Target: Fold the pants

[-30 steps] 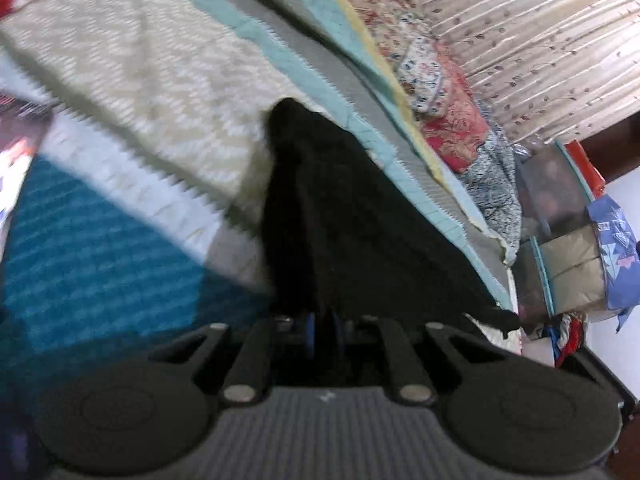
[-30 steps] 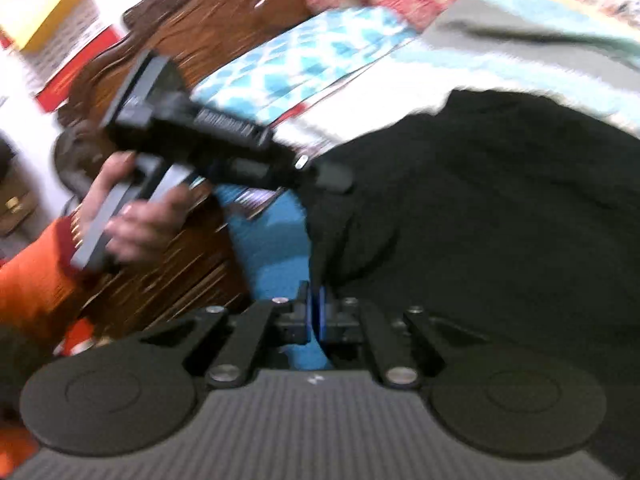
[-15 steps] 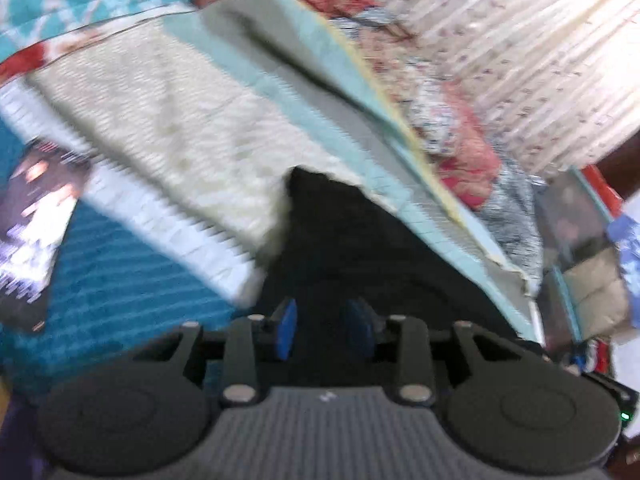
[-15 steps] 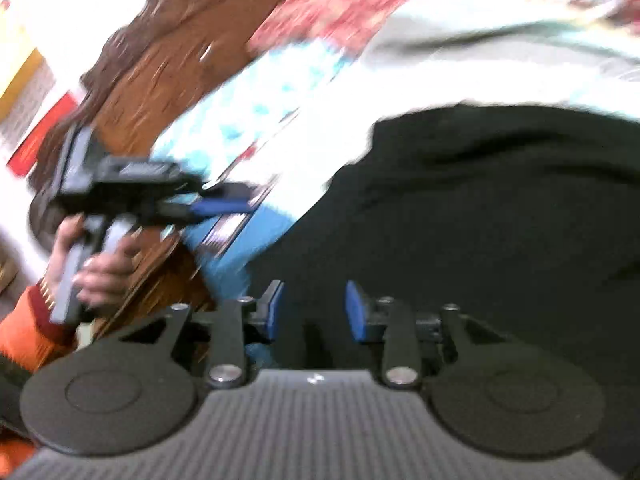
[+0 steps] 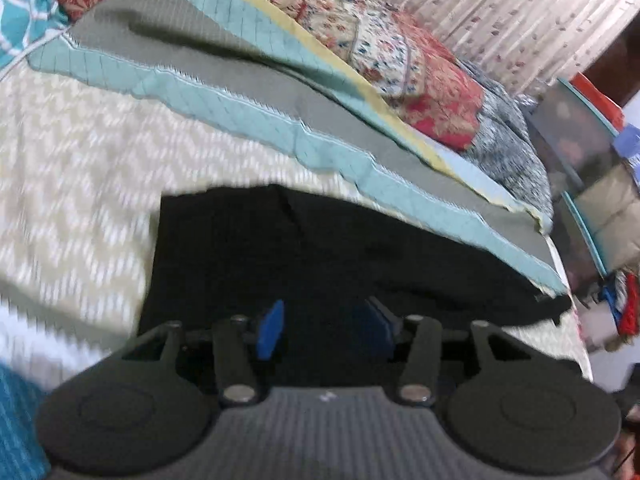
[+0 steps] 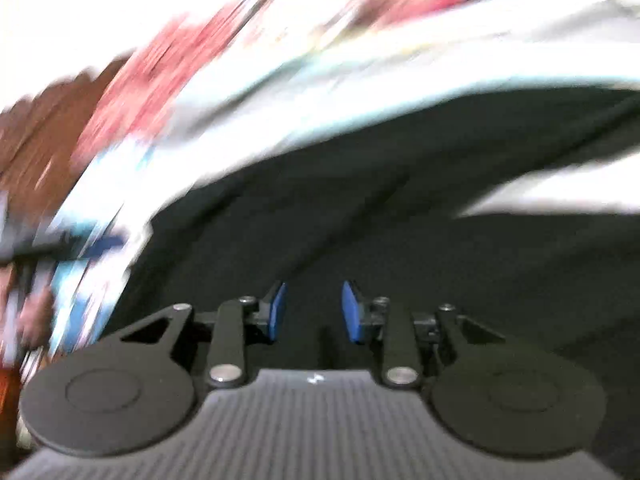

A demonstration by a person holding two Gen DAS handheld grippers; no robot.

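Black fabric pants [image 5: 320, 264]: lying flat on the bed's cream zigzag-patterned bedspread [image 5: 72, 184], just below a folded teal-and-grey quilt [image 5: 248, 80]. Floral red-and-cream pillow [image 5: 400, 56] beyond the quilt.

Left tongs [image 5: 324, 330]: blue-padded jaws spread wide, nothing between them, positioned over the near edge of the pants.

Right tongs [image 6: 314, 312]: blue pads parted, gripping nothing, dark pants cloth [image 6: 400, 232] directly beneath. Right wrist view heavily motion-blurred; surroundings indistinct.
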